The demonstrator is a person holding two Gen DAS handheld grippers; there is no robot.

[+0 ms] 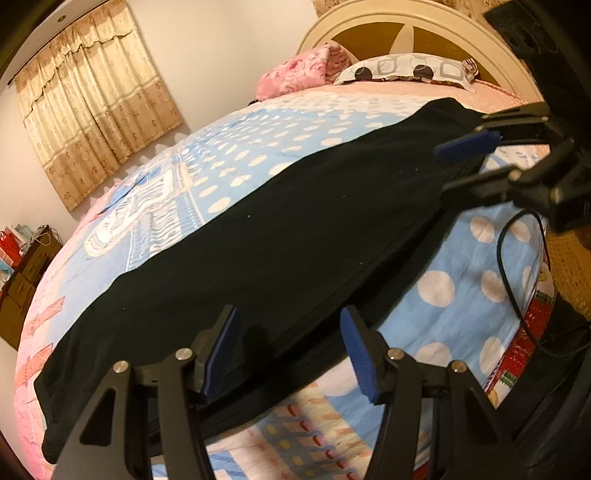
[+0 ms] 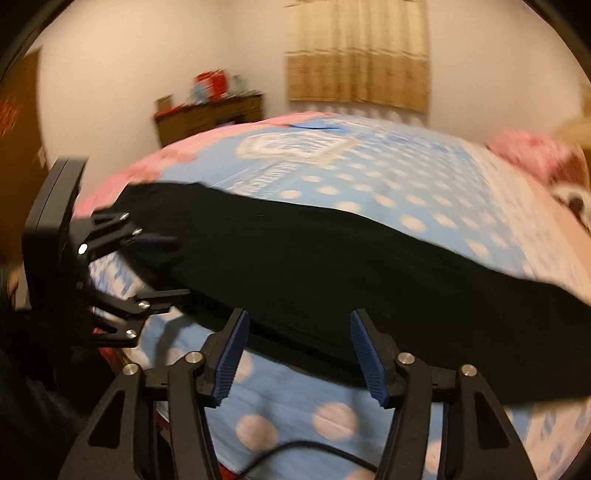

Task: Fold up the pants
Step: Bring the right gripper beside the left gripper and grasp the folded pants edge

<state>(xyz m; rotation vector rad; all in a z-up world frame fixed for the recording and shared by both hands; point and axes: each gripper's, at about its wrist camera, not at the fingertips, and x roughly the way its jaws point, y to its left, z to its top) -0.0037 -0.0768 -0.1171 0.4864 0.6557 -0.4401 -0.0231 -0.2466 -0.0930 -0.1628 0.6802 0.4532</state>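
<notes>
Left gripper [image 1: 288, 349] parted over near pants [image 1: 258, 229] edge — gripping nothing. Right gripper [image 2: 295, 354] likewise parted, empty — over same edge. Pants flat along bed [image 1: 443, 288]. No legible writing.

Setting: a bedroom in a home.
Bed [image 1: 461, 291]: takes up most of both views, spread with a blue cover with white dots and pink patterned borders.
Headboard [image 1: 402, 22]: cream, arched, with brown inset panels, at the far end of the bed.
Pillows: a grey-and-white patterned pillow [image 1: 402, 68] and a pink floral one [image 1: 295, 74] lie beside each other against the headboard.
Curtain [image 1: 96, 99]: beige, patterned, with a valance, drawn shut on a plain pale wall.
Dresser [image 2: 210, 116]: dark wood, against the far wall, topped with red boxes and small items too blurred to identify.
Lighting: warm indoor light.
</notes>
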